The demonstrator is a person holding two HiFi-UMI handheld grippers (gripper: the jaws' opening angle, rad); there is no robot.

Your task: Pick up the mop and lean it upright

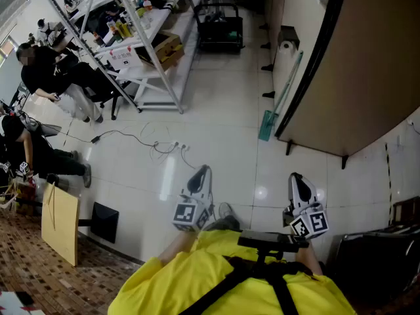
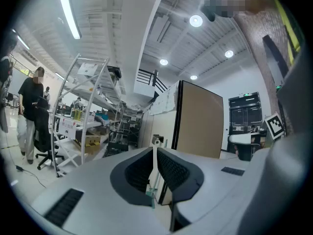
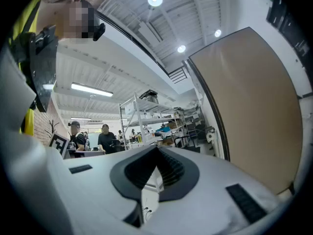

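The mop [image 1: 275,104] leans upright against the edge of the brown partition [image 1: 367,77], its teal head [image 1: 264,126] on the white floor. It stands well ahead of both grippers, and neither touches it. My left gripper [image 1: 202,171] and right gripper [image 1: 295,178] are held close to the person's yellow shirt, both shut and empty. In the left gripper view the left gripper [image 2: 154,151] shows its jaws together, with the teal mop head [image 2: 149,192] far off in the narrow slit below the tips. The right gripper [image 3: 157,148] has its tips touching, with nothing between them.
A white metal shelving rack [image 1: 154,51] with boxes stands at the back left. A power strip and cables [image 1: 172,147] lie on the floor ahead. People [image 1: 46,71] sit at the left. A cardboard panel [image 1: 59,223] leans at the near left, and a black cart [image 1: 220,28] stands at the back.
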